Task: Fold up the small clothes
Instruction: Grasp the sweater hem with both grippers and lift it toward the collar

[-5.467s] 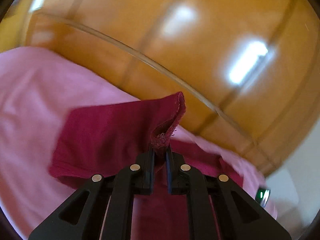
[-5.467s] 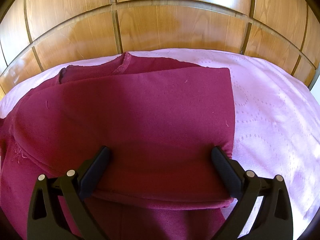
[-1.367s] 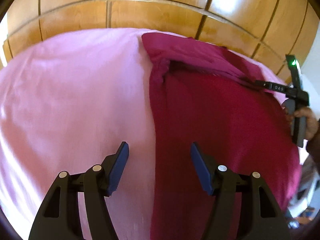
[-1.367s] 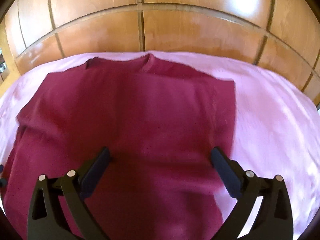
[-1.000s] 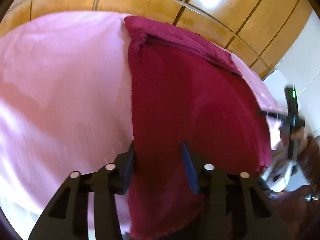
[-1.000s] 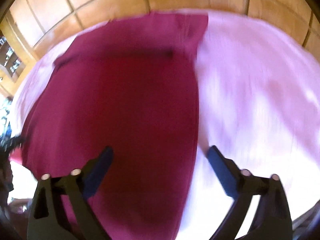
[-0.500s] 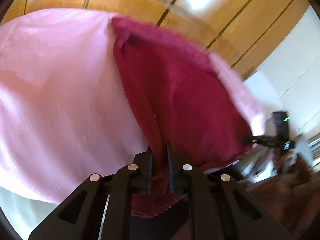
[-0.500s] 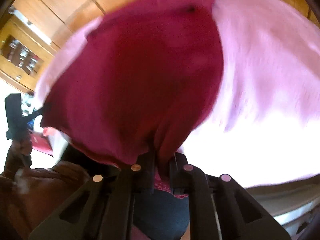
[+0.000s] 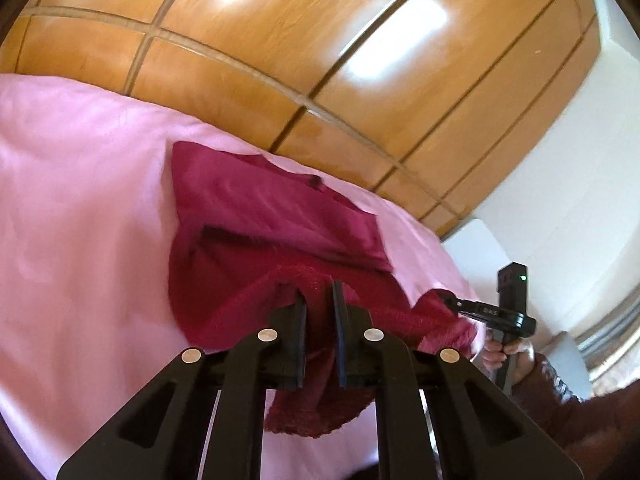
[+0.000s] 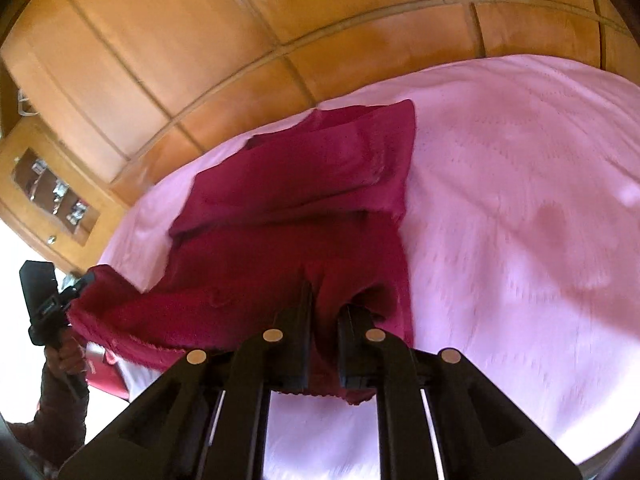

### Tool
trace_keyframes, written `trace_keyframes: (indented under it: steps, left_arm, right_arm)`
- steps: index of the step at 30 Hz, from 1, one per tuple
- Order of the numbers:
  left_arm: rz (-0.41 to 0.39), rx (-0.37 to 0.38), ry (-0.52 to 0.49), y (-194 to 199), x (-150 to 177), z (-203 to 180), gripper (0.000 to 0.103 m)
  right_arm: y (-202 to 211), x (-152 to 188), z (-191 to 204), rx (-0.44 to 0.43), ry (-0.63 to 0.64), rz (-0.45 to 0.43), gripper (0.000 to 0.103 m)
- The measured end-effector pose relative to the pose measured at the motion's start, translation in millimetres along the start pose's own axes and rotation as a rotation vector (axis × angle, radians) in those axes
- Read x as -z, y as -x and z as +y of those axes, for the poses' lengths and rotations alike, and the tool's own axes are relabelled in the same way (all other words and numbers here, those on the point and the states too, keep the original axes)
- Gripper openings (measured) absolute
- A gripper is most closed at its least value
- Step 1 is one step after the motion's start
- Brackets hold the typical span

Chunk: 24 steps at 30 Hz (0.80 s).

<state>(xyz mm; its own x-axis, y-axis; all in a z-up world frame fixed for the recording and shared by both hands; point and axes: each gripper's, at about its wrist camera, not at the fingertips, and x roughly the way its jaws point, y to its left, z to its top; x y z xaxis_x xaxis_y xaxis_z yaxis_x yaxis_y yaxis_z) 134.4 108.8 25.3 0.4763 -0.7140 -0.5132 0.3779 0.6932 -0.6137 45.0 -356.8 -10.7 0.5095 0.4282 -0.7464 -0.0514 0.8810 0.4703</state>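
Note:
A dark red garment [image 9: 256,216] lies on a pink bedsheet [image 9: 80,208], its far part flat and its near hem lifted. My left gripper [image 9: 319,300] is shut on the hem's left corner. My right gripper [image 10: 324,312] is shut on the hem's right corner; the garment also shows in the right wrist view [image 10: 304,184]. The hem hangs stretched between the two grippers above the sheet. The right gripper shows at the right in the left wrist view [image 9: 496,312], and the left gripper shows at the left in the right wrist view [image 10: 48,304].
A glossy wooden panelled headboard [image 9: 280,40] stands behind the bed. The pink sheet [image 10: 520,200] spreads wide to the right of the garment. A wooden cabinet with small items [image 10: 52,192] stands at the far left. A white wall [image 9: 580,180] is at the right.
Both grippers went from open over the flat garment to shut on its near hem corners. They have lifted the hem and carried it up and toward the headboard.

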Motion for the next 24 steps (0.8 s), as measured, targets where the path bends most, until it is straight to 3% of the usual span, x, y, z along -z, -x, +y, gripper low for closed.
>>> trace_keyframes:
  steps: [3, 5, 6, 7, 8, 10, 12, 14, 18, 20, 22, 23, 24]
  left_arm:
    - [0.006, -0.051, 0.040, -22, -25, 17, 0.010]
    - [0.009, -0.077, 0.088, -39, -40, 29, 0.014]
    - [0.011, -0.108, 0.133, -46, -47, 38, 0.032]
    - [0.005, -0.118, 0.172, -49, -51, 45, 0.045]
    - [-0.018, -0.111, 0.204, -48, -54, 52, 0.065]
    - [-0.086, -0.107, 0.228, -34, -54, 63, 0.067]
    - [-0.086, -0.139, 0.222, -27, -47, 73, 0.067]
    - [-0.030, -0.178, 0.188, -27, -27, 80, 0.067]
    - [0.068, -0.191, 0.104, -38, 12, 78, 0.067]
    - [0.110, -0.165, 0.089, -48, 25, 75, 0.066]
    - [0.121, -0.181, 0.058, -57, 30, 69, 0.054]
    - [0.120, -0.189, 0.049, -59, 31, 67, 0.042]
    - [0.124, -0.182, 0.053, -62, 27, 68, 0.028]
  right_arm:
    - [-22, -24, -14, 0.024, -0.029, 0.015, 0.009]
    - [-32, -36, -25, 0.026, -0.073, 0.018, 0.018]
    - [-35, -41, -31, 0.015, -0.093, 0.018, 0.041]
    - [-37, -43, -34, -0.004, -0.107, 0.018, 0.049]
    - [-37, -46, -36, -0.020, -0.118, 0.011, 0.063]
    - [-30, -49, -39, -0.042, -0.122, -0.032, 0.089]
    - [-19, -43, -44, -0.061, -0.125, -0.061, 0.092]
    - [-10, -34, -47, -0.057, -0.122, -0.062, 0.095]
    - [-5, 0, -53, 0.007, -0.083, -0.027, 0.094]
    - [-14, 10, -53, 0.033, -0.069, -0.001, 0.083]
    - [-26, 16, -53, 0.036, -0.077, 0.015, 0.059]
    - [-30, 17, -53, 0.045, -0.077, 0.013, 0.053]
    - [-36, 16, -51, 0.059, -0.072, 0.007, 0.037]
